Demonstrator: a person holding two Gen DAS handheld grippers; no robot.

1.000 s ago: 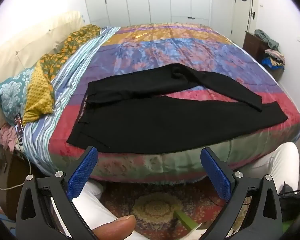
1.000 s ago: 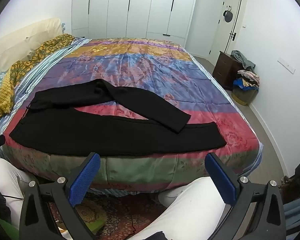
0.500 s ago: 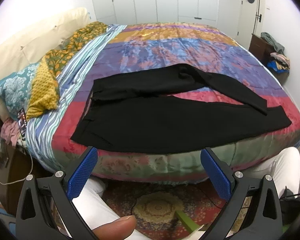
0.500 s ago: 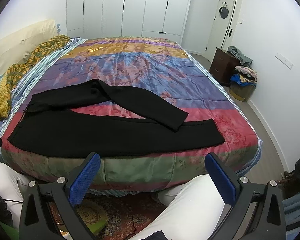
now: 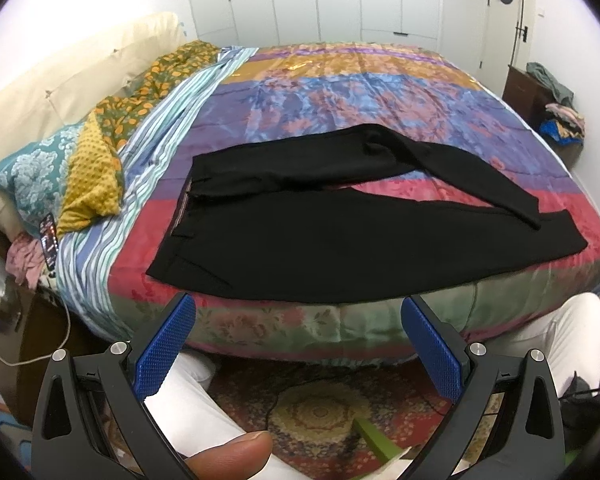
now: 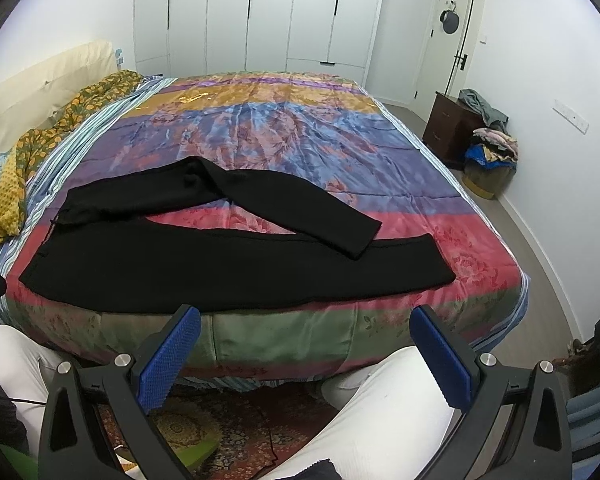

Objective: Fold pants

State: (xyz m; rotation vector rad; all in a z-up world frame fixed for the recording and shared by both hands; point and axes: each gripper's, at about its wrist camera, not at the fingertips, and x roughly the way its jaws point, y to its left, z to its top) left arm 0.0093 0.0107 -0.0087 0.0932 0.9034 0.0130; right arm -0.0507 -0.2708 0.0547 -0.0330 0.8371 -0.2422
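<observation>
Black cloth pants (image 5: 340, 236) lie flat on multicoloured quilted bedspread (image 5: 340, 92), beyond my fingertips, far leg slanting across near one. Left gripper (image 5: 298, 344) and right gripper (image 6: 306, 356) spread wide, empty, poised short of bed edge — I judge for first grab.

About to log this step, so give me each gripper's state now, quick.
Left gripper: open, holding nothing, short of the black pants.
Right gripper: open, holding nothing, also short of the pants.

Both wrist views face bed (image 5: 340, 92) from foot-side edge.
</observation>
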